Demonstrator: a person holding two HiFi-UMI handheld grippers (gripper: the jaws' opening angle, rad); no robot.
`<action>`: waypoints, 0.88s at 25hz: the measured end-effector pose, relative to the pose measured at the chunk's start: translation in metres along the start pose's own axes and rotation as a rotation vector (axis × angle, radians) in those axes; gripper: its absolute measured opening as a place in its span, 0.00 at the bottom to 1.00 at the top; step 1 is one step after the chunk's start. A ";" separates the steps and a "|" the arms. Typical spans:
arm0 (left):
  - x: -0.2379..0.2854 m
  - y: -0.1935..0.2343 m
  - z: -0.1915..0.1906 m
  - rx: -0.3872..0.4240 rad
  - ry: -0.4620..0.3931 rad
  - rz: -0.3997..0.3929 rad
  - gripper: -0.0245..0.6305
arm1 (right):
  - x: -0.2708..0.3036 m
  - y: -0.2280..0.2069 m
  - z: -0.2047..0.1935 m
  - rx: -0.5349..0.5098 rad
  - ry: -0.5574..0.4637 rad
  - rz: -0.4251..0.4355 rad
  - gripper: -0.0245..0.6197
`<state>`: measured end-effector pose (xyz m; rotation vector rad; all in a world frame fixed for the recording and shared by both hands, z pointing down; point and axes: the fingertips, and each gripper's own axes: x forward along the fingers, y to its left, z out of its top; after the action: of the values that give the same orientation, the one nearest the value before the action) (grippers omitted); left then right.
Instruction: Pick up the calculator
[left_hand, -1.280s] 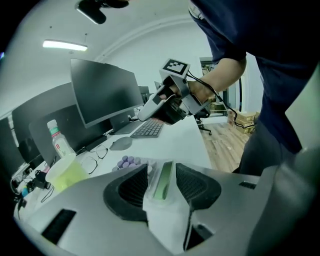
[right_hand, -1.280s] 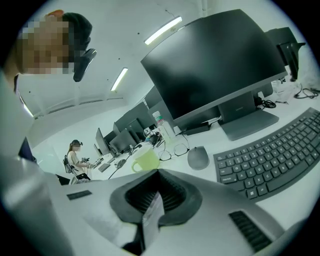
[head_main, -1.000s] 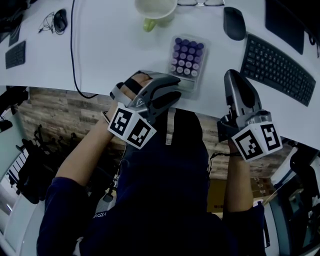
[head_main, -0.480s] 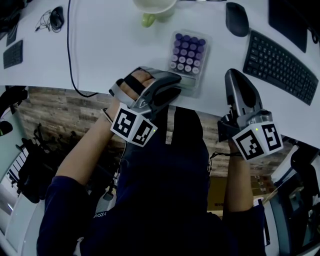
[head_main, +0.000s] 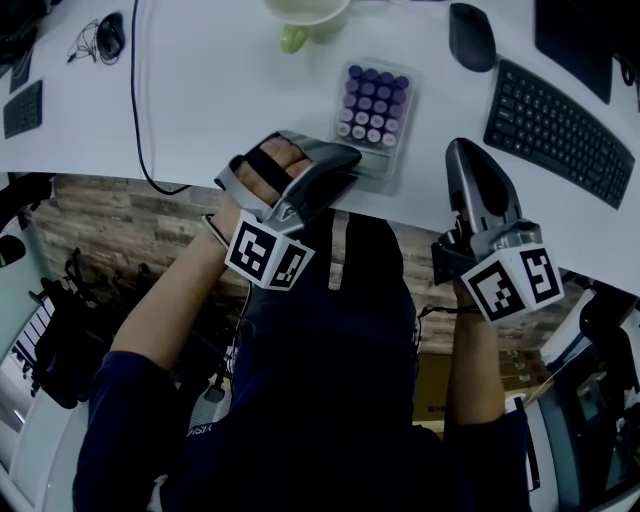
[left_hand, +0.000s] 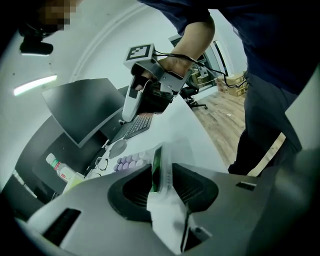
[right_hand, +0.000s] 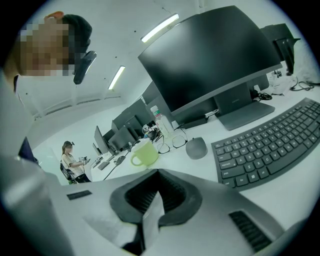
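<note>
A: Where is the calculator (head_main: 373, 110) from where you stand?

B: Flat on the white desk (head_main: 220, 110), close to its front edge, purple keys up. The green mug (head_main: 305, 18) sits just beyond its far end, and the black keyboard (head_main: 555, 125) lies off to its right.

A: And the left gripper (head_main: 348, 165)?

B: Its jaws have just been closing, with the calculator's near end between them. The pads look pressed on either side of the clear case, so I'd call it clamped.

A: Is the calculator off the desk?

B: It looks to be lying on it.

A: The right gripper (head_main: 466, 155)?

B: It hangs over the desk's front edge, between calculator and keyboard and apart from both. Its jaws are together, with nothing in them.
</note>
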<state>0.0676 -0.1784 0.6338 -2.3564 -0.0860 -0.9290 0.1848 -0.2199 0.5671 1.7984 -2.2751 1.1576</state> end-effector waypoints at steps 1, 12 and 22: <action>0.000 0.000 0.000 0.011 0.000 0.003 0.26 | 0.000 0.000 0.000 0.000 0.000 0.000 0.05; -0.012 0.009 0.013 0.091 -0.012 0.027 0.20 | -0.005 0.010 0.018 -0.019 -0.022 0.006 0.05; -0.023 0.032 0.028 0.105 -0.020 0.047 0.19 | -0.016 0.021 0.050 -0.056 -0.064 0.013 0.05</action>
<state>0.0761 -0.1858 0.5865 -2.2612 -0.0852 -0.8574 0.1930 -0.2328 0.5125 1.8295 -2.3315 1.0426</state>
